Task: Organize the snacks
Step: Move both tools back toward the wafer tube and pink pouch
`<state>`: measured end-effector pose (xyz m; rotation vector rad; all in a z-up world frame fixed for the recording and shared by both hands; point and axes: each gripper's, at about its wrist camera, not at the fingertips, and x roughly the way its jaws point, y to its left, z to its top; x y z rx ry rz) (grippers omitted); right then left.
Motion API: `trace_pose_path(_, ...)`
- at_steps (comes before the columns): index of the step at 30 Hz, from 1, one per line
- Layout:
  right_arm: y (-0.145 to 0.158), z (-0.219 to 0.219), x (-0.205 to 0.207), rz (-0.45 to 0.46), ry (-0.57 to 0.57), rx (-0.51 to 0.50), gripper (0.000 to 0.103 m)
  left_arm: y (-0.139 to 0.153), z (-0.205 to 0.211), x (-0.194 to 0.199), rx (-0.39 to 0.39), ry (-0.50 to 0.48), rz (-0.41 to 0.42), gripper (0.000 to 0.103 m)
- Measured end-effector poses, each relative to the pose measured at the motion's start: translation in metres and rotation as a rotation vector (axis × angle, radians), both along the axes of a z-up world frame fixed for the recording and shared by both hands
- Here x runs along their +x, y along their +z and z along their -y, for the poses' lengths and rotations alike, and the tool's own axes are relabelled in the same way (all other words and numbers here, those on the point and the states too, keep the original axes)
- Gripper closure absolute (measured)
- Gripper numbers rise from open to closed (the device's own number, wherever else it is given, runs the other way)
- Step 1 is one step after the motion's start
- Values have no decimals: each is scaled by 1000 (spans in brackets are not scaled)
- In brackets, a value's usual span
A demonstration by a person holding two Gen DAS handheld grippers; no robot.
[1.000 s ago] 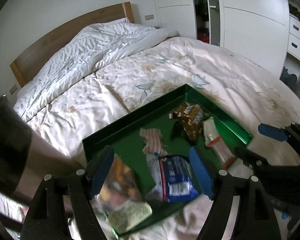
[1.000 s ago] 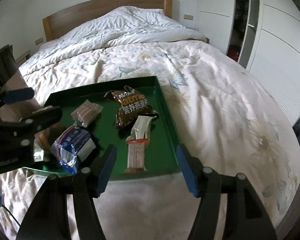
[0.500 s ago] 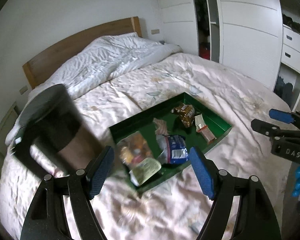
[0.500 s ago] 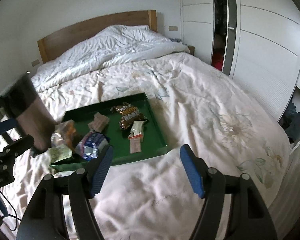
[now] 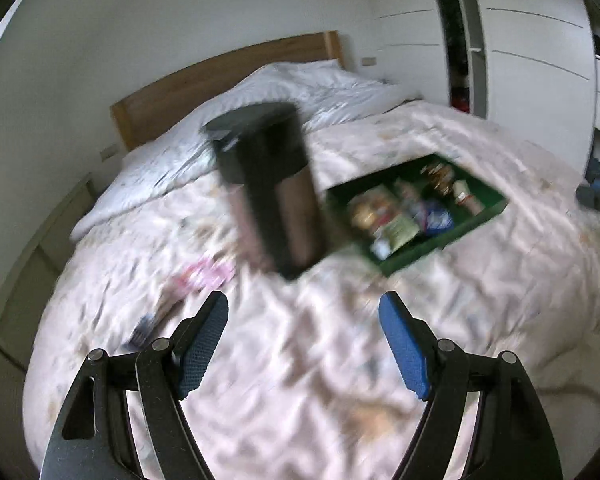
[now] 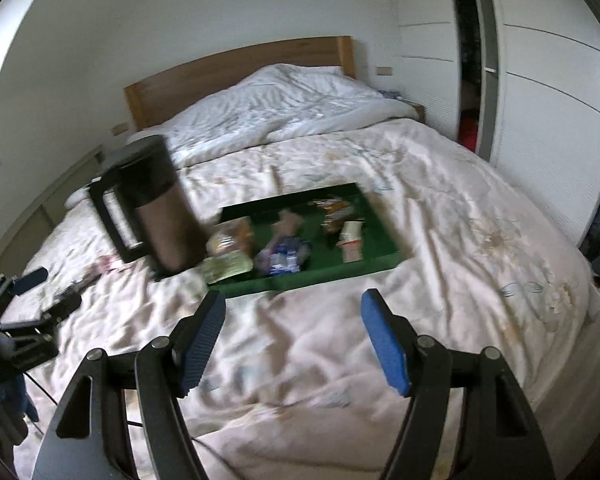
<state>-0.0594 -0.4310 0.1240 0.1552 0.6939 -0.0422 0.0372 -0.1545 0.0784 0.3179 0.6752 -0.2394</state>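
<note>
A green tray (image 6: 384, 227) lies on the bed, with several snack packets in it: a blue-white packet (image 6: 285, 257), a brown packet (image 6: 335, 213), a white-and-orange stick (image 6: 352, 240) and a pale green packet (image 6: 228, 267). The left wrist view shows the same tray (image 5: 485, 216), blurred, at the right. My right gripper (image 6: 293, 309) hangs open over bare bedding, well short of the tray, with nothing between its fingers. My left gripper (image 5: 302, 312) is also open and empty. It shows again as the left gripper (image 6: 47, 293) at the far left edge of the right wrist view.
A tall black jug (image 6: 156, 208) with a handle stands on the bed against the tray's left end. A pink packet (image 5: 205, 276) and a small dark item (image 5: 143, 330) lie left of it. White wardrobes (image 6: 548, 92) line the right, and a wooden headboard (image 6: 236, 68) is at the back.
Both grippers drew back from the tray and rose, so it looks smaller and farther. The left view swung left, bringing the jug to centre. The right jaws widened a little.
</note>
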Motion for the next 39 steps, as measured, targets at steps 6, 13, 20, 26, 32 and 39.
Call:
trace_pose_path(6, 5, -61, -19, 10, 132, -14, 28, -10, -76, -40, -24, 101, -14, 30)
trace_pose_path(13, 3, -121, -29, 0, 283, -42, 28, -13, -140, -54, -50, 231, -9, 27)
trace_pose_path(20, -5, -186, -17, -42, 452, -105, 28, -39, -193, -53, -95, 305, -68, 27)
trace_pose_path(26, -32, -247, 12, -104, 600, -147, 28, -66, -232, -30, -157, 309, -123, 27)
trace_pose_path(32, -62, -293, 59, -162, 687, -122, 28, -75, -248, 12, -139, 283, -126, 27)
trace_pose_path(39, -91, -319, 112, -209, 713, -108, 28, -73, -249, 69, -121, 195, -113, 27)
